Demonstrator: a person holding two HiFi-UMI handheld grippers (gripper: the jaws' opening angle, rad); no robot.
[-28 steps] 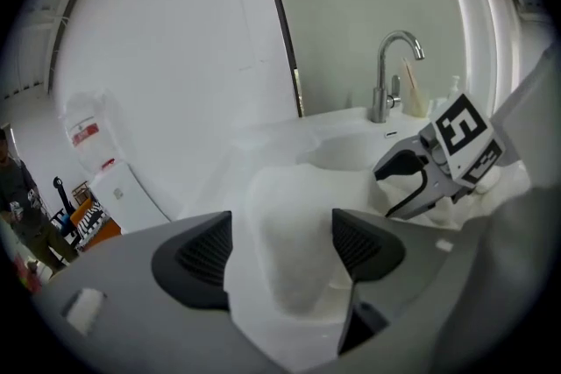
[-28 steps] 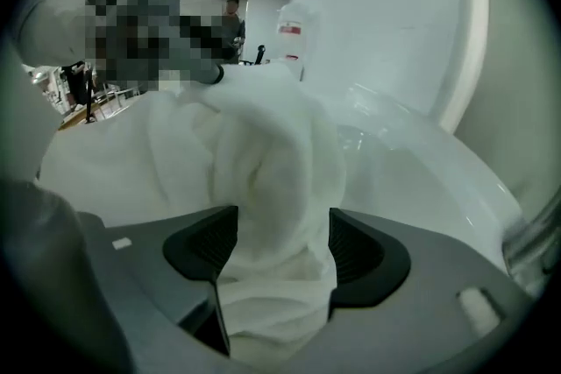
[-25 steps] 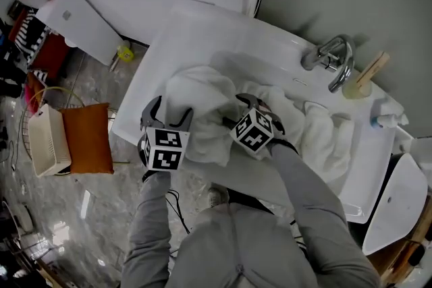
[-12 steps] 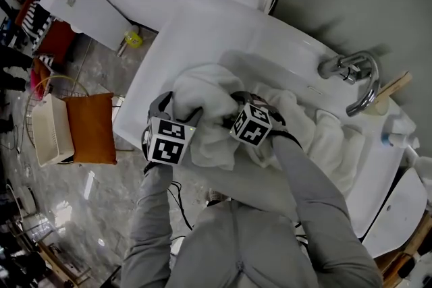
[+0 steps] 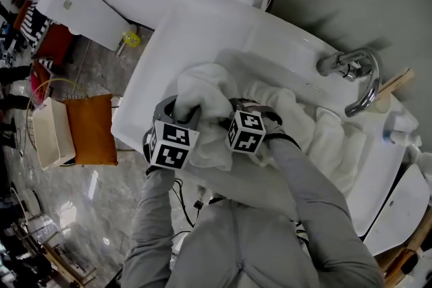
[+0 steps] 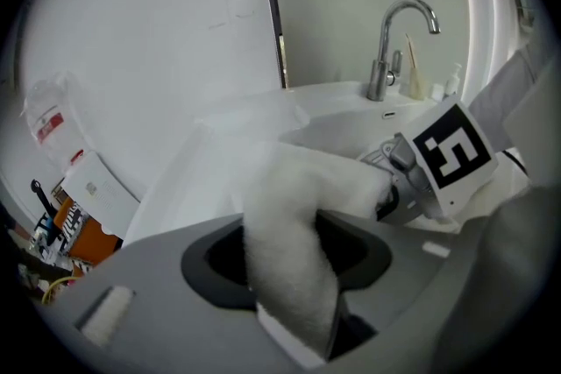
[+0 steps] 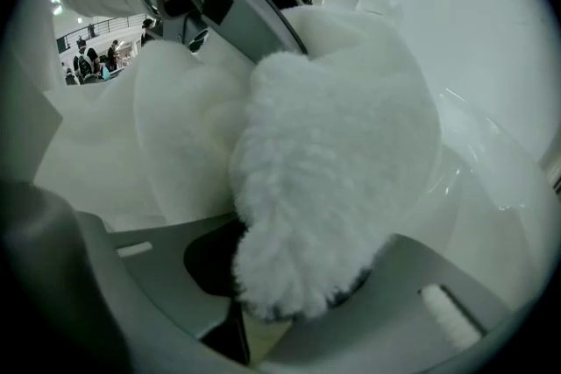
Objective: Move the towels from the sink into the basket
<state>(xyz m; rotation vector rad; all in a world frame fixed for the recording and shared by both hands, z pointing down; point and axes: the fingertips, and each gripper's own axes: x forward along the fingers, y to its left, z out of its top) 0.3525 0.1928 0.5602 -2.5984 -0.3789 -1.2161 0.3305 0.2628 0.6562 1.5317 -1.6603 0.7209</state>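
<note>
White towel (image 5: 202, 88) between both just-closing tongs (image 5: 179, 108) (image 5: 237, 106).

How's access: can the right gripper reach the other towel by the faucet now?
Probably not yet: the right gripper is occupied; its jaws have just been closing on the front towel. The other towel lies uncovered.
</note>
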